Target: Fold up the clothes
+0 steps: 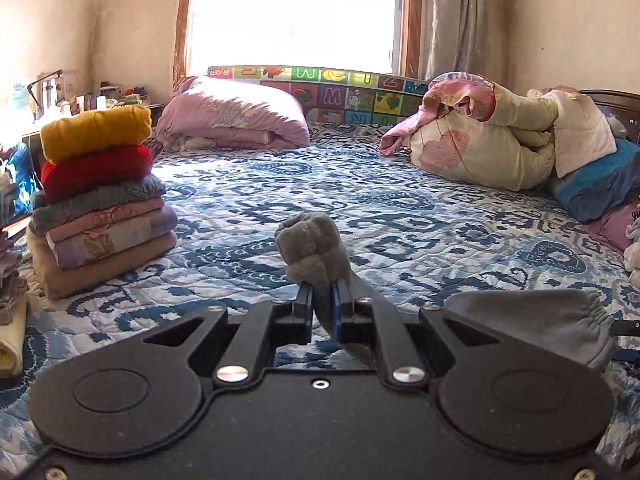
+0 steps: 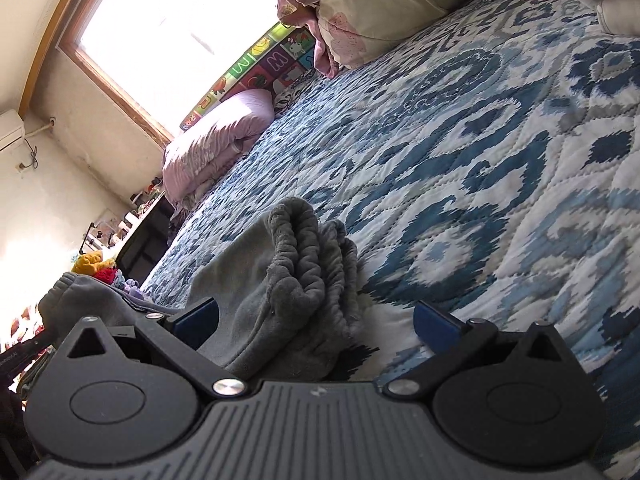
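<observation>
A grey fleece garment (image 1: 312, 244) with an elastic waistband lies on the blue-and-white quilt (image 1: 360, 196). My left gripper (image 1: 323, 300) is shut on a bunched part of it, and the fabric sticks up above the fingertips. More of the garment (image 1: 536, 320) lies to the right. In the right wrist view my right gripper (image 2: 316, 320) is open, its blue pads on either side of the garment's gathered waistband (image 2: 304, 264), which rests on the quilt (image 2: 480, 160). The view is tilted.
A stack of folded clothes (image 1: 100, 200) stands on the bed at left, topped by yellow and red items. A pink folded duvet (image 1: 232, 116) and a cream bedding heap (image 1: 500, 136) lie at the far side under the window. A desk with clutter stands far left.
</observation>
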Available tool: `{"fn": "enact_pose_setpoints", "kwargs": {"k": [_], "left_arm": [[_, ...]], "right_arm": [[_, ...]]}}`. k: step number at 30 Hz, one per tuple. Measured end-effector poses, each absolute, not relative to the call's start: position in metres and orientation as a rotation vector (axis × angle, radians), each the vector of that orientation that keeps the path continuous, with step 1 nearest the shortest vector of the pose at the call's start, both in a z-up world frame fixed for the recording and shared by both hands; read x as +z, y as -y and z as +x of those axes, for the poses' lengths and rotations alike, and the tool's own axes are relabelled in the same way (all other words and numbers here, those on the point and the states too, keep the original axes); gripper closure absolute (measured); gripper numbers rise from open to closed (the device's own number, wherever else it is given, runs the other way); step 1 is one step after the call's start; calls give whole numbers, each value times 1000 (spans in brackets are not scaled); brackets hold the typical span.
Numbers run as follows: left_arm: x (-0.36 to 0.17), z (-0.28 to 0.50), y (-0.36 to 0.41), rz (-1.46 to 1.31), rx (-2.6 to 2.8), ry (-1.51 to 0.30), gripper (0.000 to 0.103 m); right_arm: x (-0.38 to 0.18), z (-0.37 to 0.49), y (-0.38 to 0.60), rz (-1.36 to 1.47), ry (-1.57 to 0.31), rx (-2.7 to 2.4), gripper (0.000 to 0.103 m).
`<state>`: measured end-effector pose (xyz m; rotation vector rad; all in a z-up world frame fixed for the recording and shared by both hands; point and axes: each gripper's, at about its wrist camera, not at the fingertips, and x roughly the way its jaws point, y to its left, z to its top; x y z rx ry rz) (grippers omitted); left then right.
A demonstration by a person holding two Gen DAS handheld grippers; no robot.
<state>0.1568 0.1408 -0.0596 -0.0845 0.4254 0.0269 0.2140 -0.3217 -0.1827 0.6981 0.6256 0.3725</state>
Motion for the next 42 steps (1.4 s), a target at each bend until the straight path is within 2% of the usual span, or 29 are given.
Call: {"fn": "enact_pose_setpoints", "kwargs": {"k": [5,8,10,15,21,22,23,25,27,29,31,32,37,42], "left_arm": [[-124,155,-187,-364,93,-574,93],[-151,141,-212,-601,123,-594,73],[-149,132,-221,-670,116,-532,44],[-137,143,-240,-746,125,-486,37],[-153,189,-242,-758,104,-593,38],[-152,196,-240,-746,93,-605,59],[-150,202,-238,-725,88,-618,74],[-127,194,-230,-639,65,-546,76],[-113,183,-223,-562,38,-463,75],[-111,178,-219,-497,44,-439,66],[-136,194,-223,-464,183,-621,44],[-144,197,-225,-455,233,-673,43],[-115,173,-191,-342,277,-553,45],[-94,181,-107,-195,38,-540,44]], "right_arm": [[-185,218,320,705,-621,373,0],[-186,217,320,712,-615,376,0],[-187,217,322,729,-609,379,0],[-190,218,328,782,-594,388,0],[-192,222,327,789,-588,382,0],[-192,223,326,783,-588,381,0],[-192,223,325,777,-589,381,0],[-193,223,324,766,-589,383,0],[-193,223,324,759,-589,387,0],[-193,223,324,759,-589,391,0],[-193,223,324,761,-590,396,0],[-193,223,324,761,-591,396,0],[-193,222,327,793,-589,400,0],[-194,224,336,869,-587,411,0]]}}
